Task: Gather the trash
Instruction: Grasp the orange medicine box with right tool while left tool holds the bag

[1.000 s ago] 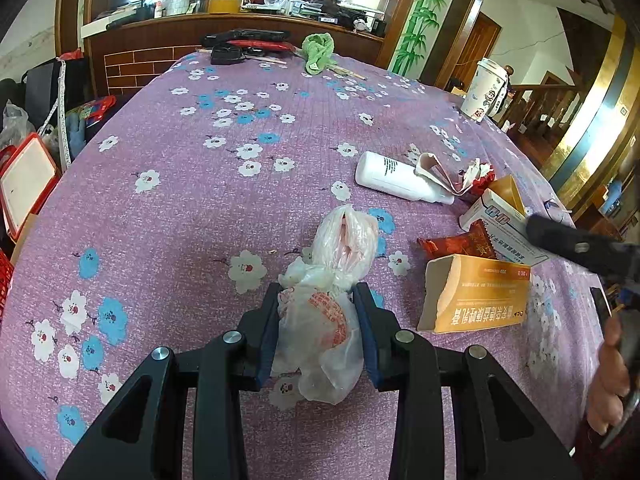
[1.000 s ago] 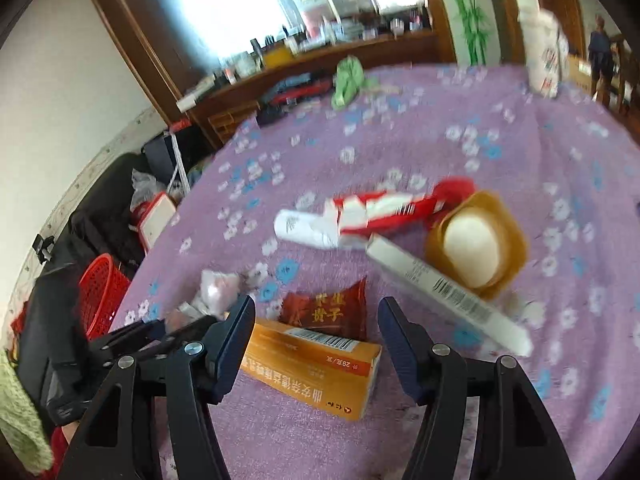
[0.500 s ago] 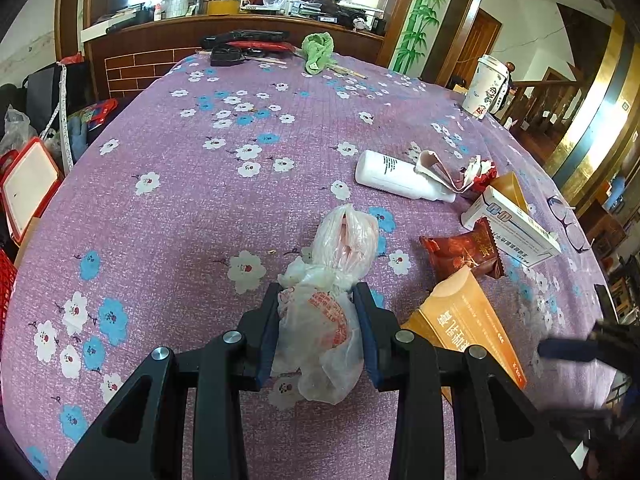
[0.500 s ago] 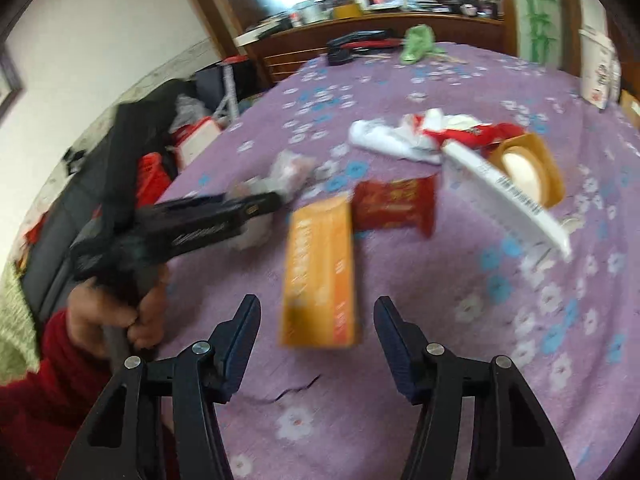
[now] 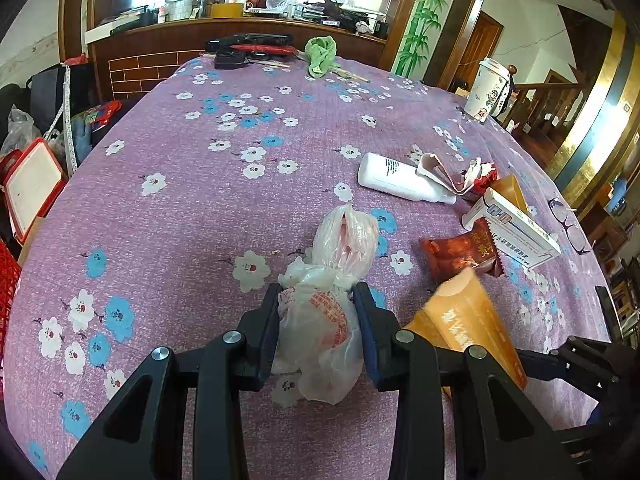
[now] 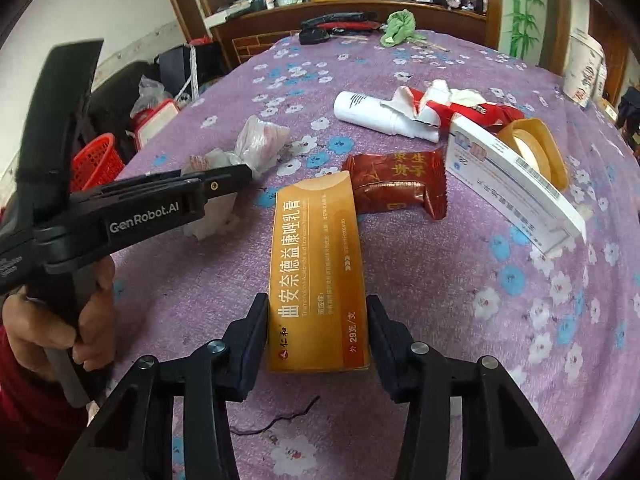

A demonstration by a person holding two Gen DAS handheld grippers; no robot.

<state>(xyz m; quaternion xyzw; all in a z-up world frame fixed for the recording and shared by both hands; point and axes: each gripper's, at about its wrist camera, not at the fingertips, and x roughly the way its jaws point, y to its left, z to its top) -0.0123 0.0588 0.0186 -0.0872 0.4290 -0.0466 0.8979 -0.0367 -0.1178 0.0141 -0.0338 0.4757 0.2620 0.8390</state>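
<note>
Two tongs [image 5: 316, 308] [image 6: 318, 312], bag [image 5: 320, 320], orange box [image 6: 316, 264]

Purple tablecloth [image 5: 200, 208] with white and blue flowers, orange box [image 6: 316, 272], dark-red wrapper [image 6: 396, 184], white bottle [image 5: 396, 178]

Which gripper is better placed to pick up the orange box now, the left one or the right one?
The right. The right gripper has the orange box between its two fingers, which stand against its long sides. The left gripper is shut on the plastic bag, so it is not free.
</note>
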